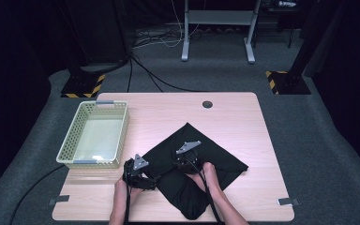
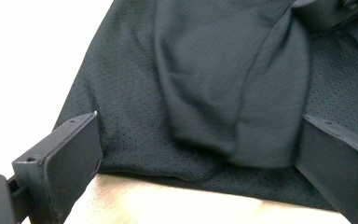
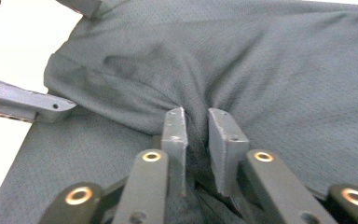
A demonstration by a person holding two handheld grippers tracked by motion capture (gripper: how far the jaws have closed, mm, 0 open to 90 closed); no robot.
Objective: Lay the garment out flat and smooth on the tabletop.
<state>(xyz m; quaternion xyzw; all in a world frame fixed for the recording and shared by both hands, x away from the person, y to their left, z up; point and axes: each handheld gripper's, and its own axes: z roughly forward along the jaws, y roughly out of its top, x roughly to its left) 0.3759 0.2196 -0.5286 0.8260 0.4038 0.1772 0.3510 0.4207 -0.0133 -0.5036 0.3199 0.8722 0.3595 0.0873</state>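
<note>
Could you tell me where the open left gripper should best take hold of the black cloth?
Probably the near-left edge of the cloth, where a folded flap hangs between the open left gripper. Come in low from the table's near-left side, since that edge lies flat with bare wood beside it. The right gripper pinches a fold.

Your left gripper (image 1: pixel 139 176) has its jaws spread wide. Your right gripper (image 1: pixel 186 159) is nearly closed, pinching fabric.
</note>
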